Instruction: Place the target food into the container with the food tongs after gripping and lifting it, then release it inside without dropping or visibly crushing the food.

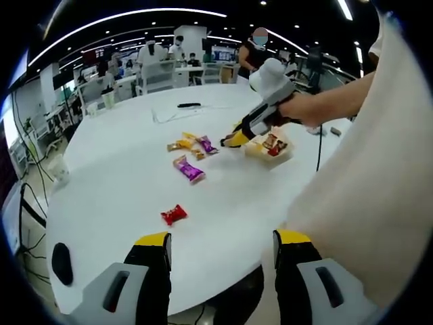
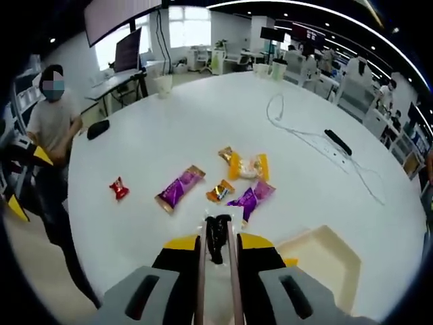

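Yellow-tipped right gripper [image 2: 218, 238] is clamped on the food tongs [image 2: 216, 271], pinching a clear snack pack [image 2: 223, 218]. The container [image 2: 325, 261] sits just right of it on our counter [image 2: 203, 128]. Left gripper [image 1: 220, 245] hangs apart.

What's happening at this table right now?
A person works two handheld grippers over a round white table. The right gripper is shut on food tongs, near the cream container, which already holds a snack or two. Several wrapped snacks lie loose: two purple packets, a yellow one and a small red candy. The left gripper hangs open near the table's edge.
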A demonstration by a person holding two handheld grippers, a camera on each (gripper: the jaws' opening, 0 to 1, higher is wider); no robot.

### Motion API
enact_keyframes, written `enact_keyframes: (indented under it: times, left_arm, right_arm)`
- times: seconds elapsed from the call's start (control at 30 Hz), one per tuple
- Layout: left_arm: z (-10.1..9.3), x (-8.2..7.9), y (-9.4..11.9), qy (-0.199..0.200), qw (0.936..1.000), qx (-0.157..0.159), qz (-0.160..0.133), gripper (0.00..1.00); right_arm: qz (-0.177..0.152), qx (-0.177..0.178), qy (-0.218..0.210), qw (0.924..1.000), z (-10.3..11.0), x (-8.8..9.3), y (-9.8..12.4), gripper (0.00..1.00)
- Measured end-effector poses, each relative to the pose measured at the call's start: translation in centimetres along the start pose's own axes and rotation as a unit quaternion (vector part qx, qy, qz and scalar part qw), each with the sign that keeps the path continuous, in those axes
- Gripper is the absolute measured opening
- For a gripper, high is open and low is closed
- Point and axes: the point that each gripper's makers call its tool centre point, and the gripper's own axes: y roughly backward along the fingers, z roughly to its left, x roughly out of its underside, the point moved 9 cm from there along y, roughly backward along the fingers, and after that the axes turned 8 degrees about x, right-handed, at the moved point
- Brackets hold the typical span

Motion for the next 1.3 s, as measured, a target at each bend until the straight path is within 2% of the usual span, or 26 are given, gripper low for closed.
enact_keyframes:
  times: [0.2,0.8,1.3]
  left_arm:
    - [-0.2,0.0,0.0,-0.005,1.0,0.005,0.0,0.61]
    - [-0.6,-0.4,-0.4,-0.03,0.9991,0.031,0.005,0.61]
    - [-0.6,-0.4,-0.2,-0.036,0.9987,0.035,0.007,0.61]
  right_arm:
    - [-0.012,0.003,-0.007,0.9999,0.0,-0.4,0.5,0.2]
    - [-0.055,0.024,-0.032,0.9976,-0.4,-1.9,4.0,0.2]
    - [-0.049,0.025,-0.04,0.9977,-0.3,-1.3,4.1,0.21]
